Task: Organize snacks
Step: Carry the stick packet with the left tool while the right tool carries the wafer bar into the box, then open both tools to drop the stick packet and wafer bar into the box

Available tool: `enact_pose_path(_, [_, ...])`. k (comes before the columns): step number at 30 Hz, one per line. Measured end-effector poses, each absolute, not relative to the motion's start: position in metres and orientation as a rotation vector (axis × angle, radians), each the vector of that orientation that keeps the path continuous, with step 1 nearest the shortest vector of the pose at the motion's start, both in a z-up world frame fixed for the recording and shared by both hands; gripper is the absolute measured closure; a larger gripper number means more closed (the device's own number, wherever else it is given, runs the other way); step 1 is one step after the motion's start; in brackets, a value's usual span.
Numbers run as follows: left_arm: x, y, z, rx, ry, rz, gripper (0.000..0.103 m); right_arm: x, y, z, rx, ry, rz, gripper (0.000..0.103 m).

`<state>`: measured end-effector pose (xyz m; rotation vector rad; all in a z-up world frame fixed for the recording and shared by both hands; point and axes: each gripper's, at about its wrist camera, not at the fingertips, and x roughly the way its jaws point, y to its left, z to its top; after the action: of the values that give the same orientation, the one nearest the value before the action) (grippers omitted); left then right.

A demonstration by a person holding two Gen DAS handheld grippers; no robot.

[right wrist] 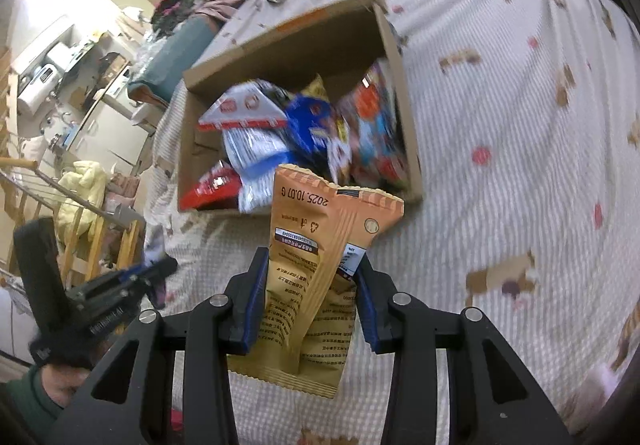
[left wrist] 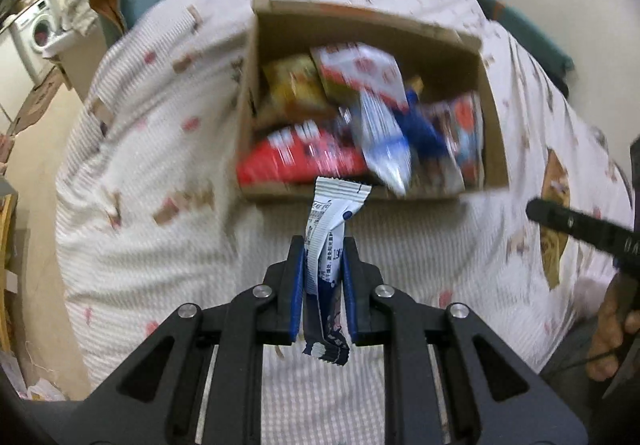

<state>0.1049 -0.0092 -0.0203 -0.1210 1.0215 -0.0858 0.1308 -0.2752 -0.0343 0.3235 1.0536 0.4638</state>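
My left gripper (left wrist: 322,245) is shut on a slim white and blue snack packet (left wrist: 326,245) that stands up between its blue pads, just short of the near wall of a cardboard box (left wrist: 494,133). The box lies on the bed and holds several snack packs, among them a red pack (left wrist: 296,161) and a yellow one (left wrist: 294,87). My right gripper (right wrist: 310,265) is shut on an orange-tan snack packet (right wrist: 316,269), held upright in front of the same cardboard box (right wrist: 404,93). The left gripper (right wrist: 154,271) shows blurred at the left of the right wrist view.
The box rests on a white bedspread (left wrist: 160,173) with a small brown and pink print. A washing machine (left wrist: 38,35) and piled clutter stand beyond the bed's left side. A wooden rack (right wrist: 80,229) stands beside the bed. A hand (left wrist: 612,329) shows at the right edge.
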Motion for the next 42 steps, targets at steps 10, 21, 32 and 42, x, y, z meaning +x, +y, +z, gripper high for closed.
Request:
enact_pose_path(10, [0.178,0.003,0.007,-0.125,0.958,0.004,0.089,0.195,-0.25,-0.013,0.294,0.964,0.494,0.062])
enact_pose_path(21, [0.229,-0.002,0.004,-0.105,0.932,0.052,0.089,0.261,-0.25,-0.017,0.336,0.905,0.495,0.062])
enact_pose_path(32, [0.248,-0.011,-0.008,-0.084,0.952,0.05,0.089,0.275,-0.247,-0.032,0.364,0.942,0.505,0.061])
enact_pose_path(42, [0.246,-0.016,-0.008,-0.071,0.944,0.035,0.088,0.277,-0.25,-0.036,0.423,0.932,0.516,0.056])
